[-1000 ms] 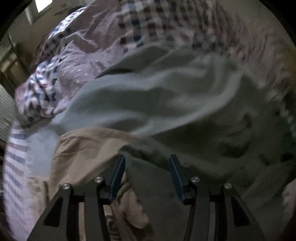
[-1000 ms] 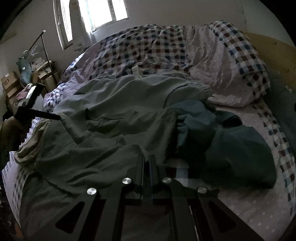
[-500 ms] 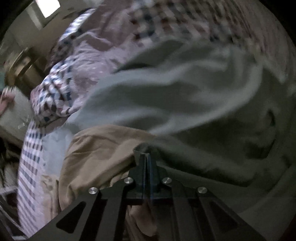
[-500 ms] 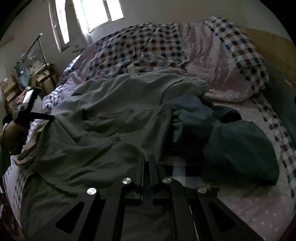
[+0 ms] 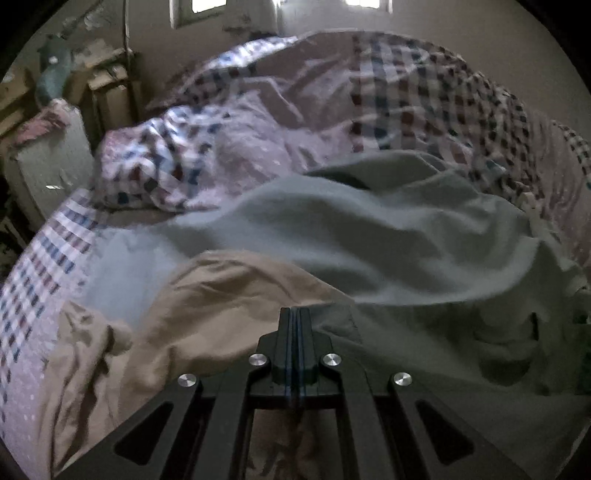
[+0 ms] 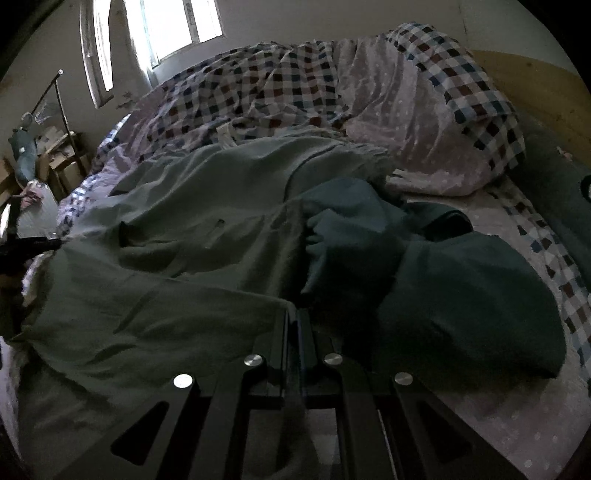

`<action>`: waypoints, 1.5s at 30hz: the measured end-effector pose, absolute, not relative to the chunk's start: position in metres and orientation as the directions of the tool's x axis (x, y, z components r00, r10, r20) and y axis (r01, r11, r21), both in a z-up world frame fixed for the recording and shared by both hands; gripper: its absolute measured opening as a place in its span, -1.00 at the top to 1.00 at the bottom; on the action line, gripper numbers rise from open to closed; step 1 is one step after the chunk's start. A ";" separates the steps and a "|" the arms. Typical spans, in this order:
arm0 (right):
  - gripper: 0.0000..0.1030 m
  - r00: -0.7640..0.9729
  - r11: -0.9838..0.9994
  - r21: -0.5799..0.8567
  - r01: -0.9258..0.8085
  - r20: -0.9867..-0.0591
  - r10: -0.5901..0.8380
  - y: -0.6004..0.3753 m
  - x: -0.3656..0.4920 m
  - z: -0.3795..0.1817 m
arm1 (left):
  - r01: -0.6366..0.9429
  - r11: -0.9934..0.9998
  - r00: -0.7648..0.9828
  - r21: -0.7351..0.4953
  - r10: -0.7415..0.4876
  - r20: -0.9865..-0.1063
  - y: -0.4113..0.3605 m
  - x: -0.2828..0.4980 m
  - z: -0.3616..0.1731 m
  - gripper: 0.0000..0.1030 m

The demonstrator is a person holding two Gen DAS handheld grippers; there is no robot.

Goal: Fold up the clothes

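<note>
L gripper [image 5: 295, 314]: jaws together, tips at the edge of the grey-green garment [image 5: 388, 243] where it overlaps the tan garment [image 5: 221, 295]. Looks clamped on the grey-green hem; cloth betw. the pads not clearly visible, view blurred.

R gripper [image 6: 294, 317]: jaws together, pinching the near edge of the same grey-green garment [image 6: 192, 236]; fabric runs down betw. the fingers toward the camera.

Grey-green garment: large, spread crumpled across the middle of the bed [image 6: 517, 417], spanning from L gripper side to R gripper side. Near edge lifted slightly at both grippers, rest lying on the mattress w/ many folds. Small dark slit or tab mid-cloth in R view, can't tell what.

Tan garment: bunched at bed's near-left corner in L view, partly under the grey-green one.

Dark teal garment [image 6: 443, 288]: heap just right of the grey-green one, touching it, on the dotted sheet.

Checked duvet [image 6: 277, 85]: piled along the far side of the bed, behind all the clothes; pale dotted reverse showing at right.

L gripper's body also seen at far left edge of R view [image 6: 26, 245], dark, details unclear.

Window [image 6: 177, 26] bright behind bed; cluttered shelves [image 5: 107, 74] at far left. Room dim.
</note>
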State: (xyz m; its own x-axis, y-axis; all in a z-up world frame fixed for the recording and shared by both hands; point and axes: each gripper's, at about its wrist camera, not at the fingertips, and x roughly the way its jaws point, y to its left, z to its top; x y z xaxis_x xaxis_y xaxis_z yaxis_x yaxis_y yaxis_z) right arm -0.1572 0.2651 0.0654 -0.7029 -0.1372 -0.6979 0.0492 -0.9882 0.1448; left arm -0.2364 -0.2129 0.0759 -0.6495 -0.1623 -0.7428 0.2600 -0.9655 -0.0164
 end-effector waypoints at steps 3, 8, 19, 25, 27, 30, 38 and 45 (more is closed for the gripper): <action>0.90 -0.692 -0.991 0.124 0.043 -0.712 -0.119 0.264 -0.166 0.053 | 0.259 -0.966 -0.640 0.001 -0.172 -0.749 -0.213 -0.239 0.069 0.98; 0.45 -0.677 -0.995 0.101 -0.006 -0.733 -0.070 0.269 -0.166 0.054 | 0.239 -0.970 -0.639 0.048 -0.194 -0.745 -0.207 -0.239 0.064 0.74; 0.02 -0.754 -0.978 0.203 -0.040 -0.649 -0.103 0.292 -0.065 0.114 | 0.140 -0.973 -0.804 -0.184 -0.003 -0.595 -0.230 -0.104 0.135 -0.48; 0.02 -0.767 -0.965 0.261 0.028 -0.613 -0.188 0.263 0.033 0.110 | 0.078 -0.952 -0.777 -0.297 0.128 -0.616 -0.246 0.028 0.126 -0.63; 0.02 -0.770 -0.962 0.265 0.067 -0.599 -0.219 0.248 0.064 0.107 | 0.068 -0.955 -0.748 -0.289 0.143 -0.648 -0.243 0.065 0.115 -0.63; 0.02 -0.764 -0.956 0.274 0.103 -0.593 -0.252 0.228 0.097 0.103 | 0.084 -0.949 -0.696 -0.303 0.162 -0.700 -0.240 0.122 0.093 -0.63; -0.10 -0.734 -0.933 0.316 0.173 -0.590 -0.336 0.182 0.158 0.092 | 0.297 -0.825 -0.639 -0.481 0.202 -0.742 -0.264 0.210 0.025 -0.63; -0.14 -0.705 -0.923 0.287 0.256 -0.598 -0.381 0.145 0.181 0.085 | 0.422 -0.625 -0.637 -0.657 0.311 -0.705 -0.280 0.262 -0.031 -0.63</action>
State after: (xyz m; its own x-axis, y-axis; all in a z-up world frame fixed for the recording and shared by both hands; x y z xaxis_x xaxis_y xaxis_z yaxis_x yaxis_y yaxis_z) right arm 0.1806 0.1445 0.0854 -0.7050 -0.3813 -0.5979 0.2556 -0.9231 0.2874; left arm 0.2624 -0.2804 -0.0306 -0.6369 0.3111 -0.7054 0.4224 -0.6247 -0.6568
